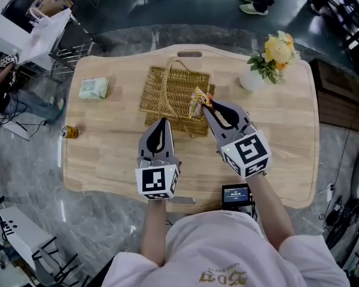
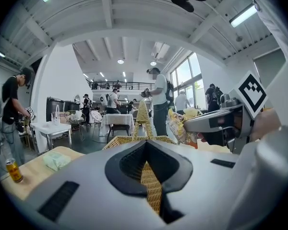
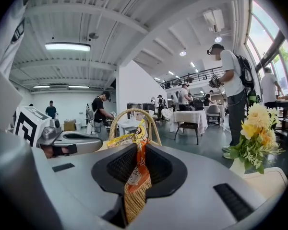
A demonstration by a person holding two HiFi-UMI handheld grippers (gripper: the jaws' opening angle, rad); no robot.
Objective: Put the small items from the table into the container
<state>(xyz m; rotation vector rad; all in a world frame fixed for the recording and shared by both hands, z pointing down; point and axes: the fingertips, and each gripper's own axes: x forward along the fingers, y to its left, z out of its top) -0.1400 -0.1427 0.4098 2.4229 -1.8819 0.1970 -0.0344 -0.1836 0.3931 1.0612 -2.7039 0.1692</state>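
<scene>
Right gripper (image 1: 210, 107) clamped on yellow-orange crinkly snack packet (image 1: 198, 102), held just above right part of shallow woven wicker basket (image 1: 167, 88) with arched handle. Left gripper (image 1: 162, 123) closed on near rim of wicker basket, apparently steadying it. To do well: carry snack packet inward, clear of handle; lower close to weave before parting jaws, else likely slide off low edge. Hold left grip firm. Left on pale wooden table (image 1: 107, 160): green soft pack (image 1: 93, 88), small drink can (image 1: 70, 131) at left edge.

Print on the snack packet (image 1: 198, 102) is too small to read; its five-o'clock end hides inside the right tool (image 1: 207, 107). The six-o'clock rim of the basket (image 1: 167, 82) hides within the left tool (image 1: 162, 122).
</scene>
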